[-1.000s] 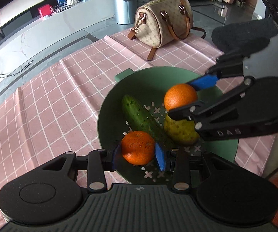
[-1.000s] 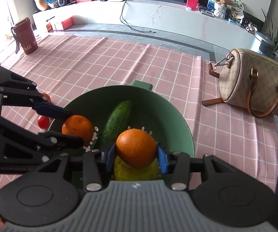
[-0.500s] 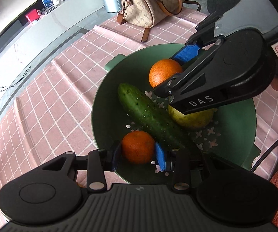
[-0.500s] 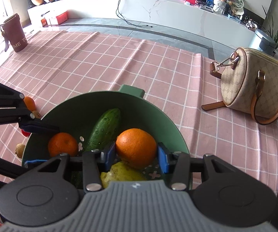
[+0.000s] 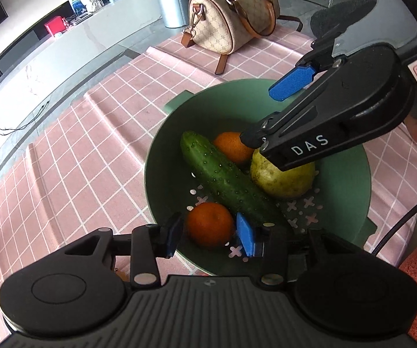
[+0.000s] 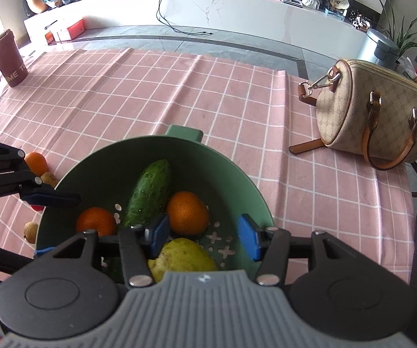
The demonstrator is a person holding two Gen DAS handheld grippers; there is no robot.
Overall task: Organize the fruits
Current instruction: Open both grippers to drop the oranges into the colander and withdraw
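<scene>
A green colander bowl (image 5: 350, 226) (image 6: 222, 159) on the pink checked cloth holds a cucumber (image 5: 225, 179) (image 6: 150, 194), a yellow pear (image 5: 283, 179) (image 6: 182, 258) and two oranges. My left gripper (image 5: 208, 236) is open around one orange (image 5: 209, 223) (image 6: 95, 221), which rests on the bowl floor. My right gripper (image 6: 204, 236) (image 5: 269, 116) is open and empty above the bowl. The other orange (image 6: 187, 212) (image 5: 233, 146) lies below it, next to the cucumber.
A beige handbag (image 6: 373, 116) (image 5: 231, 14) lies at the cloth's far right. A brown pouch (image 6: 5, 58) stands at the far left. An orange (image 6: 36, 162), small brown fruits (image 6: 31, 232) and something red (image 6: 38, 207) lie on the cloth left of the bowl.
My right gripper has opened and let its orange drop into the bowl, then lifted. My left gripper has opened around its orange, which now rests in the bowl.
</scene>
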